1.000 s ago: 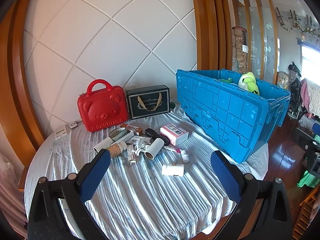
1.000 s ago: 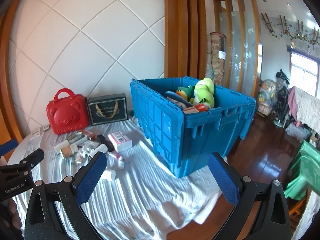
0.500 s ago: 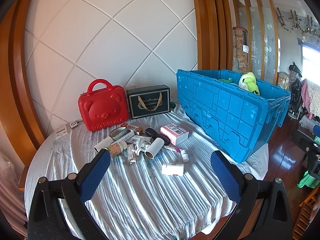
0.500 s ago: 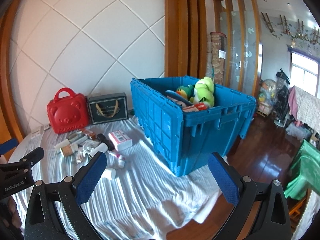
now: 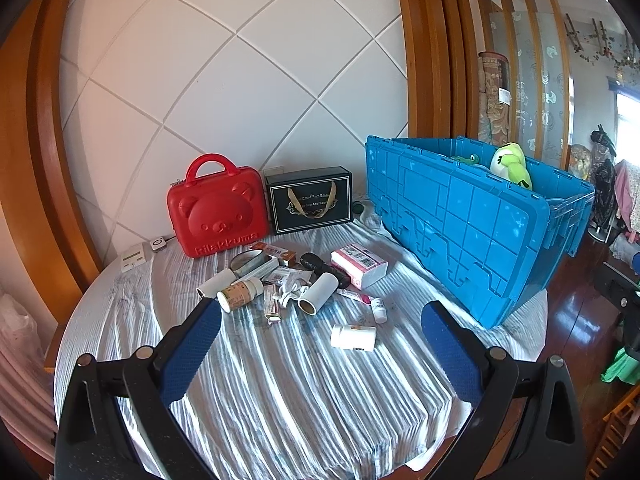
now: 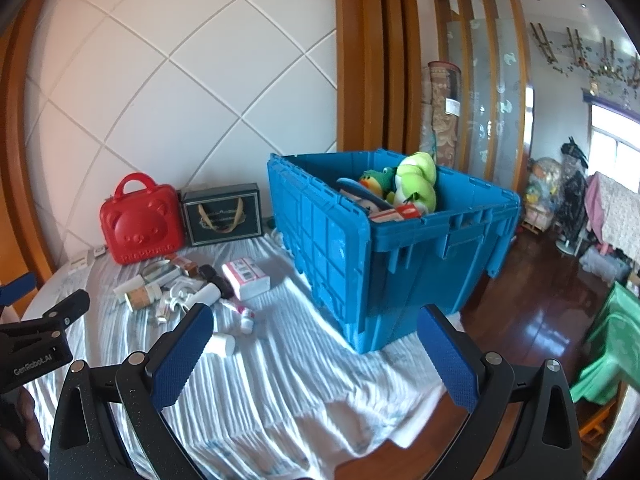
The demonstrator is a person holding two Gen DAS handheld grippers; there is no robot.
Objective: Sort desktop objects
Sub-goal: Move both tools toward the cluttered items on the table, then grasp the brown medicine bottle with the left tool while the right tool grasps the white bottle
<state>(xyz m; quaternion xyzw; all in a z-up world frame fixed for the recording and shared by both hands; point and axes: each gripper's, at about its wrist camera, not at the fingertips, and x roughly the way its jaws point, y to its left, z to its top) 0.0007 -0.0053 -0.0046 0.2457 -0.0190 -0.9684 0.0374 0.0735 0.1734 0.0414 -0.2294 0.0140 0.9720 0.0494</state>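
Small items lie scattered on the striped cloth: a white pill bottle (image 5: pixel 353 337), a brown-labelled bottle (image 5: pixel 239 294), a paper roll (image 5: pixel 317 299), a pink box (image 5: pixel 359 265) and a small tube (image 5: pixel 379 309). A big blue crate (image 5: pixel 472 220) on the right holds a green plush frog (image 5: pixel 511 164). My left gripper (image 5: pixel 320 338) hovers open above the near cloth, short of the white bottle, holding nothing. My right gripper (image 6: pixel 314 344) is open too, facing the blue crate (image 6: pixel 384 248); the pile (image 6: pixel 176 288) lies to its left.
A red bear case (image 5: pixel 218 213) and a black gift box (image 5: pixel 310 204) stand against the white quilted wall. The round table's edge (image 5: pixel 472 436) drops to a glossy wood floor on the right. The left gripper's body (image 6: pixel 36 344) shows at the right view's left edge.
Both grippers have barely shifted; the right view drifts slightly. Nothing on the table has moved.
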